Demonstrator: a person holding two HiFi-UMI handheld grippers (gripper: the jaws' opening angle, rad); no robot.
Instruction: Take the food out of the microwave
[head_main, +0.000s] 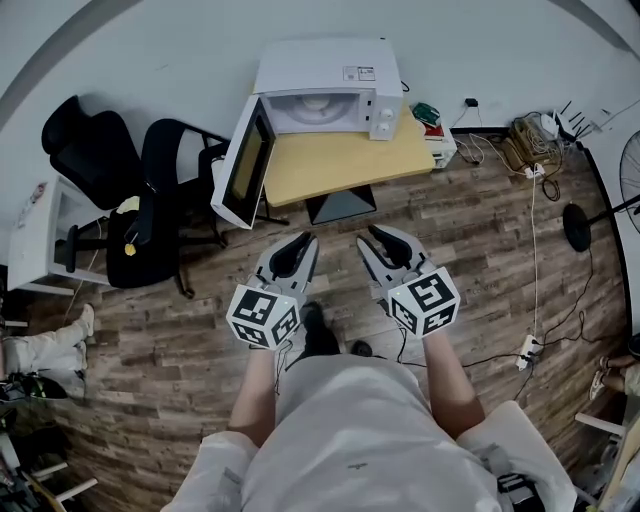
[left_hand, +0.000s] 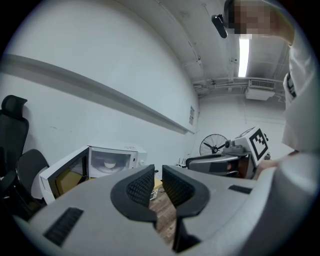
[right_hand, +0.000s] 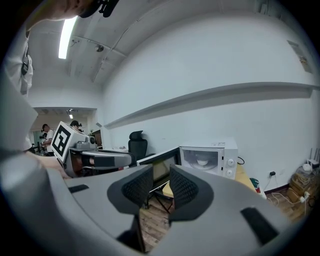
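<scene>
A white microwave (head_main: 320, 92) stands on a small yellow-topped table (head_main: 340, 162) against the wall, its door (head_main: 243, 162) swung wide open to the left. Inside sits a white bowl (head_main: 315, 103), also visible in the left gripper view as the bowl (left_hand: 109, 163) and in the right gripper view as the bowl (right_hand: 201, 161). My left gripper (head_main: 306, 241) and right gripper (head_main: 373, 234) are held side by side over the wooden floor, well short of the table and pointing towards it. Both stand open with nothing between their pads; the left gap is narrow, the right one wider.
Two black office chairs (head_main: 130, 190) and a white cabinet (head_main: 40, 230) stand left of the open door. Cables, a power strip (head_main: 527, 350), a round stand base (head_main: 577, 226) and a fan (head_main: 630, 170) lie to the right. A person's leg (head_main: 40, 350) shows at the far left.
</scene>
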